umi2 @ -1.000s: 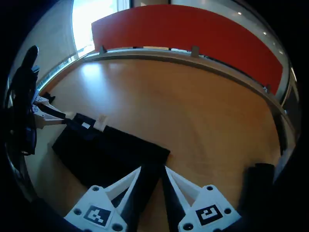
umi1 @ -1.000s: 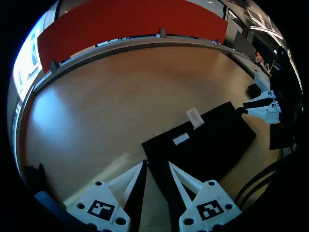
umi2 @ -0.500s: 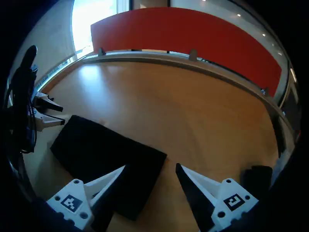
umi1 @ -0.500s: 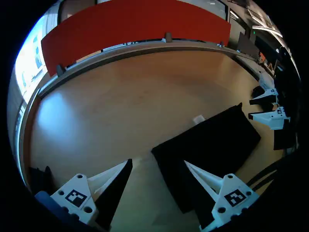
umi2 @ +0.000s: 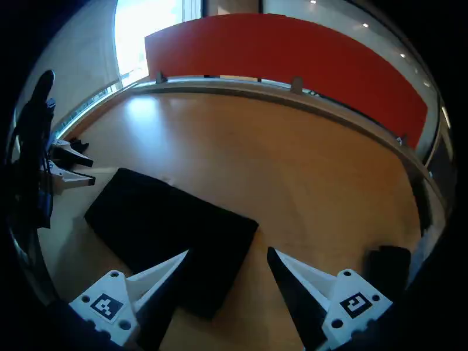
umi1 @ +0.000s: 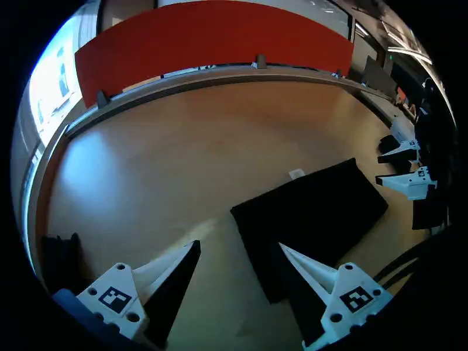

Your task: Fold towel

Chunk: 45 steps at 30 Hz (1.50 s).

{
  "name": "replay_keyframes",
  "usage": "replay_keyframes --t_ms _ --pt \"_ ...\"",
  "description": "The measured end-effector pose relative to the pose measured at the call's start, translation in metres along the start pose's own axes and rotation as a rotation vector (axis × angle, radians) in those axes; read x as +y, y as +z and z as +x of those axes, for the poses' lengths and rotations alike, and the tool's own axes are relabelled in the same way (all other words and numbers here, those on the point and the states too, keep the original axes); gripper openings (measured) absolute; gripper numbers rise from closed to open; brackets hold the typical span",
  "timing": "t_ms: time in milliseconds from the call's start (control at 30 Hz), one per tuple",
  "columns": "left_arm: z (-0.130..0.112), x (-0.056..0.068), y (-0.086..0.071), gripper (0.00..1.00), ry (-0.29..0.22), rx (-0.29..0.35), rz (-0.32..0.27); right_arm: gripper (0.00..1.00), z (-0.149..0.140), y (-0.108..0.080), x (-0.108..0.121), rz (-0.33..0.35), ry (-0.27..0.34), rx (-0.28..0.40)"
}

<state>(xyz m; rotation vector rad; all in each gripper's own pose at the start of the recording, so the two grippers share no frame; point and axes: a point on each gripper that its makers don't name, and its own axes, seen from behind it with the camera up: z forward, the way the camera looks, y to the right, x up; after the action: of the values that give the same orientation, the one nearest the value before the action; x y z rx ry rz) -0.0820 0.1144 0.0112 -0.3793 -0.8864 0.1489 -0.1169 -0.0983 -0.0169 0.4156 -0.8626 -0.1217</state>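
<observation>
Towel (umi1: 316,213), black and folded into a flat rectangle, lies on the pale wooden desk (umi1: 175,158) between the two grippers. In the left gripper view, the left hand-held gripper (umi1: 238,245) is spread wide and grips nothing; the towel's near end sits by its right finger, which overlaps the cloth's edge, though contact cannot be judged. From there the towel's long axis runs away to the right, its far short end pointing at the right hand-held gripper (umi2: 228,251). That gripper's fingers are also parted with nothing between them. In the right gripper view, one towel corner reaches toward the gap between its fingers, nearer the left finger, and the cloth stretches away to the left. A small white tag (umi1: 296,174) peeks out at the towel's far long edge. A dark object (umi1: 58,257) rests near the desk's edge beside the left hand-held gripper. Beyond the towel the desk is open wood as far as a curved rim. A red panel (umi1: 210,35) stands upright along that far rim.
</observation>
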Motion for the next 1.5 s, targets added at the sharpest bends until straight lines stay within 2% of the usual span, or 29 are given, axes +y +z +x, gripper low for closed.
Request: replay_keyframes --t_ms 300,567,767,1000,1267,1500 --pt "-0.026 0.0 -0.024 0.88 -0.022 0.002 0.032 0.94 -0.02 -0.019 -0.001 -0.002 0.017 -0.006" --pt "-0.044 0.003 -0.037 0.88 -0.046 0.005 0.045 0.94 -0.03 -0.031 -0.003 0.002 0.028 -0.006" --pt "-0.053 0.004 -0.047 0.88 -0.073 0.009 0.056 0.94 -0.034 -0.033 -0.008 0.025 0.002 -0.008" --pt "-0.067 -0.002 -0.063 0.88 -0.114 0.014 0.086 0.94 -0.045 -0.031 -0.018 0.071 -0.046 -0.026" --pt "-0.09 -0.005 -0.081 0.88 -0.174 0.005 0.113 0.86 -0.057 -0.027 -0.026 0.112 -0.103 -0.05" --pt "-0.108 -0.006 -0.092 0.88 -0.202 -0.009 0.126 0.74 -0.064 -0.023 -0.022 0.125 -0.109 -0.072"
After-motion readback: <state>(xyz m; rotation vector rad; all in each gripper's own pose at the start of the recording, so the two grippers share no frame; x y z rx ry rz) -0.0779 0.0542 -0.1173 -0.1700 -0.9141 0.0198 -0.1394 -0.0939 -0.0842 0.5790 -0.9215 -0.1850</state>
